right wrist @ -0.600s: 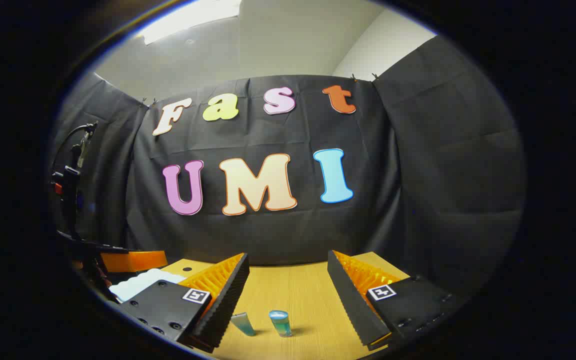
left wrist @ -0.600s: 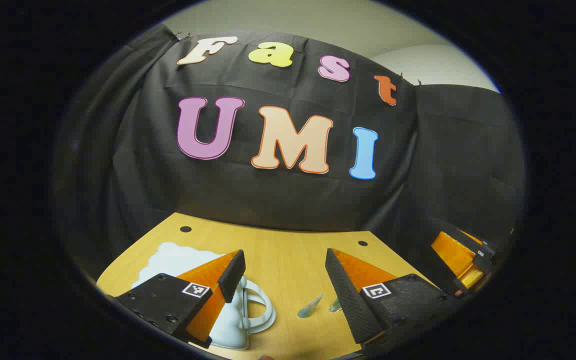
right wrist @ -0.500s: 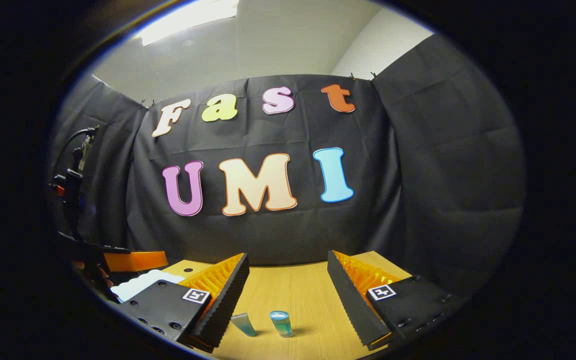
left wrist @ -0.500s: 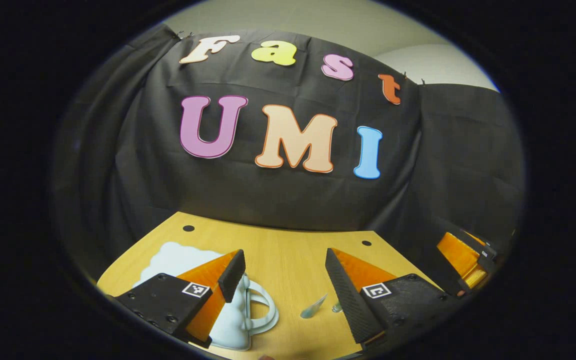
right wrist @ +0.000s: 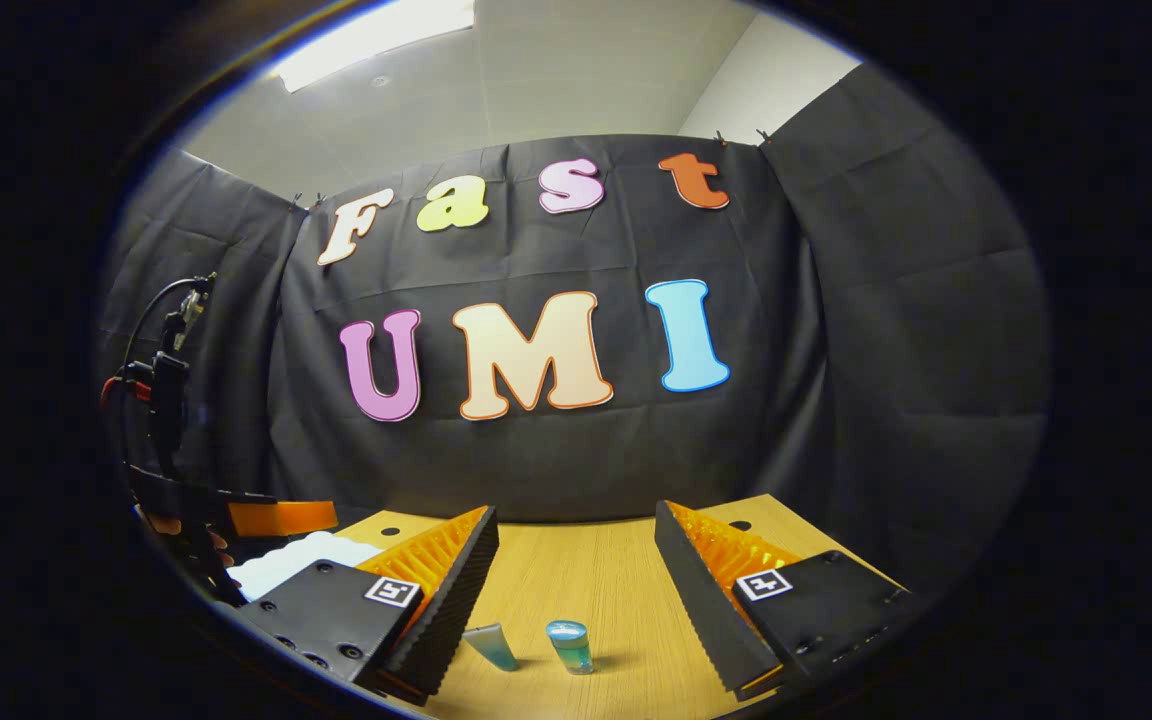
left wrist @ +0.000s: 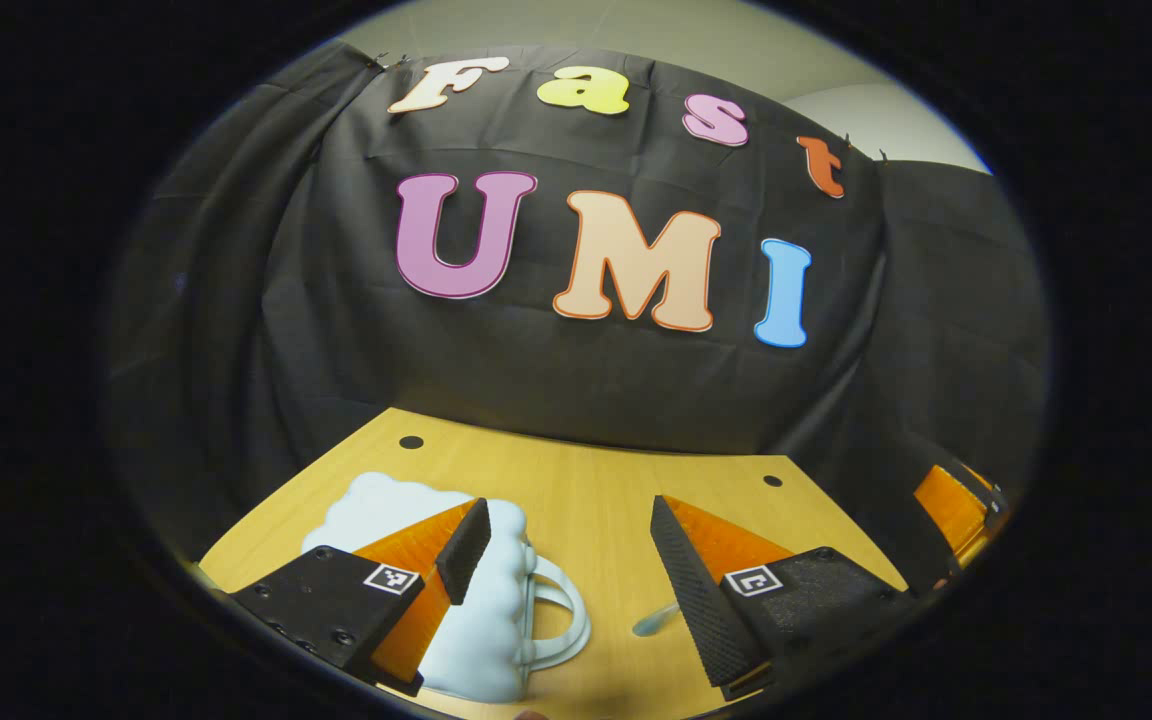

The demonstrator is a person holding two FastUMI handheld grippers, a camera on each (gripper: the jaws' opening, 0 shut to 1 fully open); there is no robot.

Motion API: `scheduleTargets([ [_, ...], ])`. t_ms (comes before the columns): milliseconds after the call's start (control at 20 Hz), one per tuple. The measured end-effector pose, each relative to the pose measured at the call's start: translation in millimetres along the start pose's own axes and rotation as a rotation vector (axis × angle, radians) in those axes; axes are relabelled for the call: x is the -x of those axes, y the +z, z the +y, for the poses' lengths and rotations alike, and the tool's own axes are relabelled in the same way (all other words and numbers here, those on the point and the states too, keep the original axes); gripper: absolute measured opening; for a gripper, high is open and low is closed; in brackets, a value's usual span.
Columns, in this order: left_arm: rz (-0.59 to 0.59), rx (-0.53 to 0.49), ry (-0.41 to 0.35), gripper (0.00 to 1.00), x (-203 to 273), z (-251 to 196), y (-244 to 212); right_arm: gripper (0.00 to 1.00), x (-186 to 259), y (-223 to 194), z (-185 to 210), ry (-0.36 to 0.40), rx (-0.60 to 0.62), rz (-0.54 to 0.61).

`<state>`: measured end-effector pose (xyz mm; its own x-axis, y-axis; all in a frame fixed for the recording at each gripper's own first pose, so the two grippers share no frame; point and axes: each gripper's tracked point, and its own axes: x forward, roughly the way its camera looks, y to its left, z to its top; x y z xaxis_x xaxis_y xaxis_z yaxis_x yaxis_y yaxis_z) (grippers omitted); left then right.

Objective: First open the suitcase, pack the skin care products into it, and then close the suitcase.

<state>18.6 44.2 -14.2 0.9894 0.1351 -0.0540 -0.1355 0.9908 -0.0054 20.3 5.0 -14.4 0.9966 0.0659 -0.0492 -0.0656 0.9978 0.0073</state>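
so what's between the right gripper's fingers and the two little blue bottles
Nothing: in the right gripper view, bare wooden table runs from the open right gripper to the tube and the small bottle standing between its fingers.

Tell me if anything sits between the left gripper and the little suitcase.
Nothing visible does. The left gripper is open just above the pale blue suitcase, one finger already over its shell, the handle lying in the gap. The tube lies off by the other finger, out of the way.
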Motion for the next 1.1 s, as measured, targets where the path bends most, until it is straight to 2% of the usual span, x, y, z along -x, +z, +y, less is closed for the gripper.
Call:
scheduleTargets([
  [400,0.117,0.008,0.051,0.95,-18.4,30.3,-30.9,0.98,-1.8,-17.6,-8.2,0.003,-0.013,0.049],
  [800,0.346,0.082,-0.036,0.95,-44.5,2.7,-91.9,0.98,2.0,-34.0,-24.3,-0.033,-0.045,0.093],
  [850,0.38,0.1,-0.042,0.91,-47.2,-0.8,-99.2,0.98,3.5,-35.6,-27.8,-0.042,-0.051,0.097],
  [900,0.414,0.118,-0.042,0.94,-50.9,-3.7,-107.0,0.98,4.3,-37.6,-31.6,-0.051,-0.056,0.103],
  [1100,0.552,0.116,-0.029,0.92,-61.9,-6.4,-134.3,0.98,10.1,-41.7,-44.9,-0.085,-0.072,0.114],
])
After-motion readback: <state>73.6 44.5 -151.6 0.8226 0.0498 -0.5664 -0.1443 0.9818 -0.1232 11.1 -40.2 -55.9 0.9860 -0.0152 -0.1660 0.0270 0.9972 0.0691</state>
